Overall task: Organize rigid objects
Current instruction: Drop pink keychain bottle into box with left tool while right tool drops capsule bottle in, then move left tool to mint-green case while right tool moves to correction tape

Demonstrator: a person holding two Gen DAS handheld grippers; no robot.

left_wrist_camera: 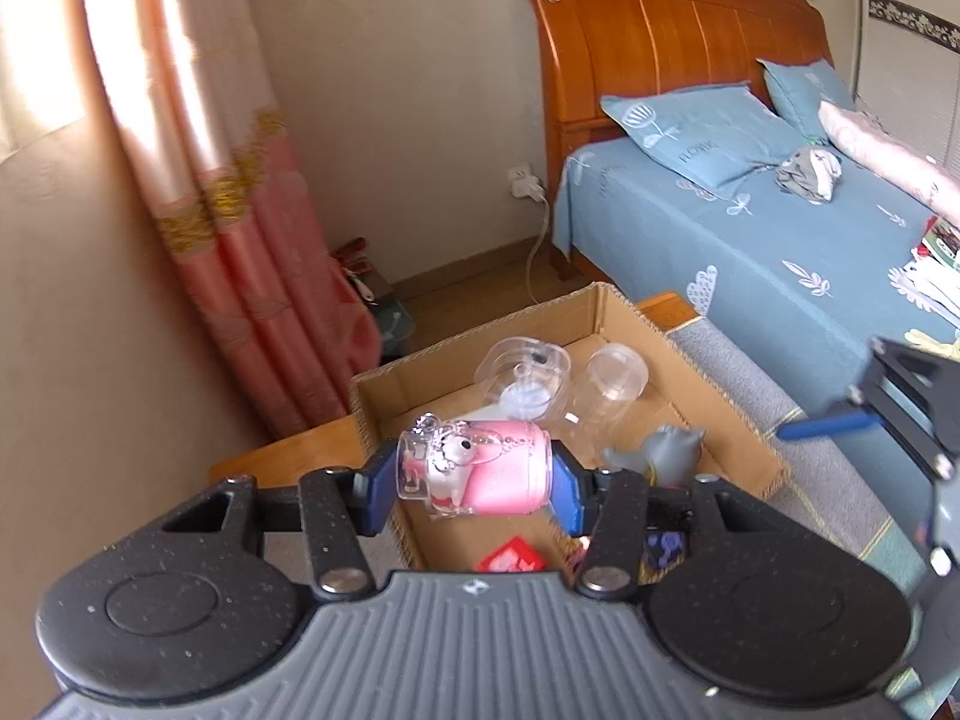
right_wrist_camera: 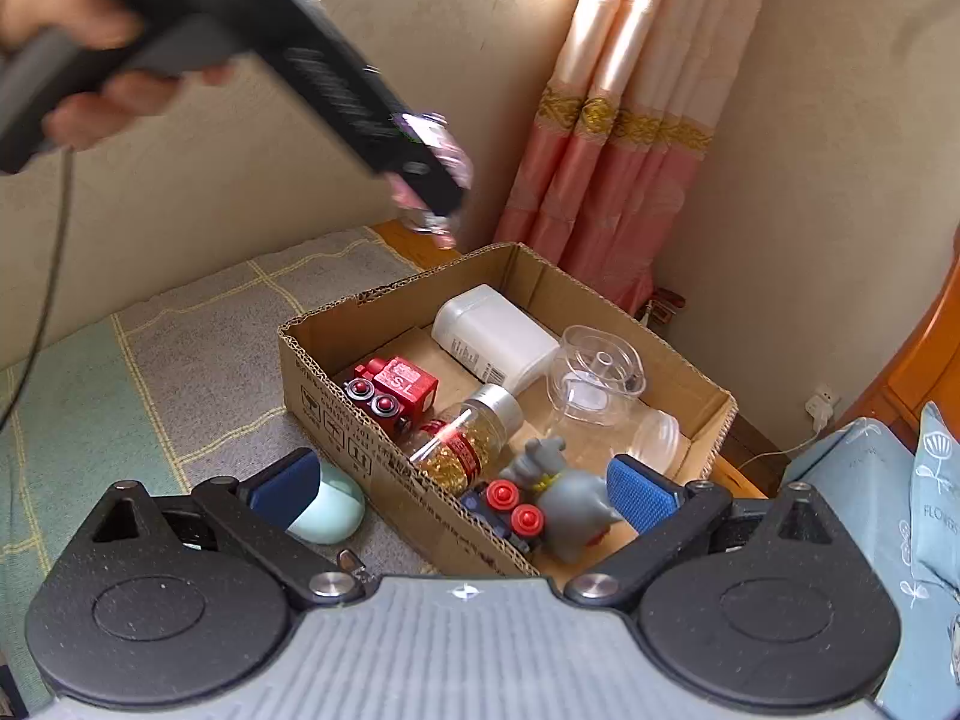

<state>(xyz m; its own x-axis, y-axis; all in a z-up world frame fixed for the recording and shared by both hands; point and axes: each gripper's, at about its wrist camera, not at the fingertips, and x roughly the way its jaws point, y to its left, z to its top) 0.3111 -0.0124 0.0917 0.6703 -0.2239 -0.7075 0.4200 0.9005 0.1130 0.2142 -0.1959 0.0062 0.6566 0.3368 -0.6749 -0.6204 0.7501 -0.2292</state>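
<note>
My left gripper [left_wrist_camera: 474,474] is shut on a pink and clear jar with a small charm [left_wrist_camera: 480,468], held in the air above the near end of the cardboard box [left_wrist_camera: 372,402]. From the right wrist view the left gripper [right_wrist_camera: 432,204] with the jar [right_wrist_camera: 441,150] hangs above the box's far left corner. My right gripper [right_wrist_camera: 465,489] is open and empty, low over the near edge of the box [right_wrist_camera: 336,396]. A pale green oval object [right_wrist_camera: 333,510] lies on the cloth by its left finger [right_wrist_camera: 288,480].
In the box lie a red toy block [right_wrist_camera: 396,390], a gold-filled bottle [right_wrist_camera: 468,438], a grey elephant toy [right_wrist_camera: 564,492], a white container [right_wrist_camera: 492,336], a clear cup [right_wrist_camera: 594,378] and a clear lid [right_wrist_camera: 660,432]. A pink curtain [right_wrist_camera: 606,168] and wall stand behind. A bed [left_wrist_camera: 750,228] is right.
</note>
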